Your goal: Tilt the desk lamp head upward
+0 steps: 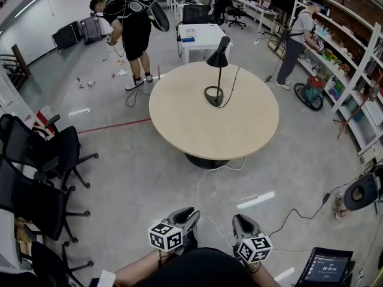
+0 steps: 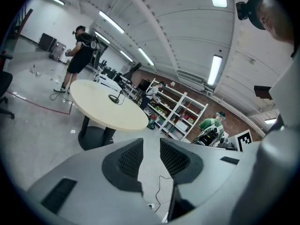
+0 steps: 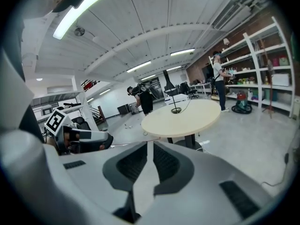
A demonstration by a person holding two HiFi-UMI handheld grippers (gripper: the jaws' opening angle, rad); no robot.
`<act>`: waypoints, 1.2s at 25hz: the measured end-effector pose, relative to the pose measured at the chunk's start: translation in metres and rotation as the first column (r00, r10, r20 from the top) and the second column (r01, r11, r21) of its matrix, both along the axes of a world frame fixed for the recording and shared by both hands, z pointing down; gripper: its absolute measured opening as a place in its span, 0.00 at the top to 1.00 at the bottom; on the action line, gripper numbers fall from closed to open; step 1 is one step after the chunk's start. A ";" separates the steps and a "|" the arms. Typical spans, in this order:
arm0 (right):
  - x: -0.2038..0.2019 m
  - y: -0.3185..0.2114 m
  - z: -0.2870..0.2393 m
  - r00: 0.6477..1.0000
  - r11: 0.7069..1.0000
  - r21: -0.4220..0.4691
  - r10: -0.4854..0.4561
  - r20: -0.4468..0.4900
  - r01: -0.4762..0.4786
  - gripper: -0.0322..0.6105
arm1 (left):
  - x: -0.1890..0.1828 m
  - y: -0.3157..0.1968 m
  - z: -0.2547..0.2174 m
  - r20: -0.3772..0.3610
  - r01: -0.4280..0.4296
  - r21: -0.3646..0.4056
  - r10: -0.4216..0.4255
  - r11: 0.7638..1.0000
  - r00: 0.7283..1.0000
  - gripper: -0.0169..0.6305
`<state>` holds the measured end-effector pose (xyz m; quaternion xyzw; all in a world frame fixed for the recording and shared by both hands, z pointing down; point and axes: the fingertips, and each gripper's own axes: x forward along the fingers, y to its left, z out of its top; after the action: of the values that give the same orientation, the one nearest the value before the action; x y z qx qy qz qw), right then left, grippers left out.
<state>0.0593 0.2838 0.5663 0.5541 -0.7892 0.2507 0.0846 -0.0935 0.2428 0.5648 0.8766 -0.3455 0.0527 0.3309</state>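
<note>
Desk lamp point(image 1: 219, 57) — on round table point(image 1: 179, 118), well apart from left gripper point(image 1: 187, 215) and right gripper point(image 1: 242, 222); both narrowly parted, empty. Risk — an unsteadied push on the head likely tips the base.

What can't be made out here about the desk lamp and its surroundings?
- Desk lamp head joint: too small, every view.
- Lamp cord far end: head view, drops out of sight behind the round table.
- Tablet screen: head view, cut by the bottom edge, text too small.
</note>
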 end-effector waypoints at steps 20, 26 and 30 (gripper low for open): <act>0.009 -0.144 0.004 0.998 0.997 -0.042 0.062 -0.023 -0.063 0.88 | -0.013 -0.158 0.026 0.006 0.004 -0.072 -0.004 0.997 1.000 0.79; 0.022 -0.214 0.007 1.000 1.000 -0.021 0.003 0.029 -0.002 0.88 | -0.010 -0.208 0.025 0.056 0.093 -0.066 -0.089 0.994 0.994 0.79; 0.039 -0.261 0.007 0.998 0.999 0.000 -0.048 0.046 0.048 0.88 | 0.005 -0.253 0.021 0.080 0.134 -0.049 -0.130 0.990 0.988 0.79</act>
<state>0.0987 0.0225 0.5732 0.5292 -0.8038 0.2618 0.0730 -0.0885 -0.0105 0.5862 0.8398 -0.4137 0.0735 0.3439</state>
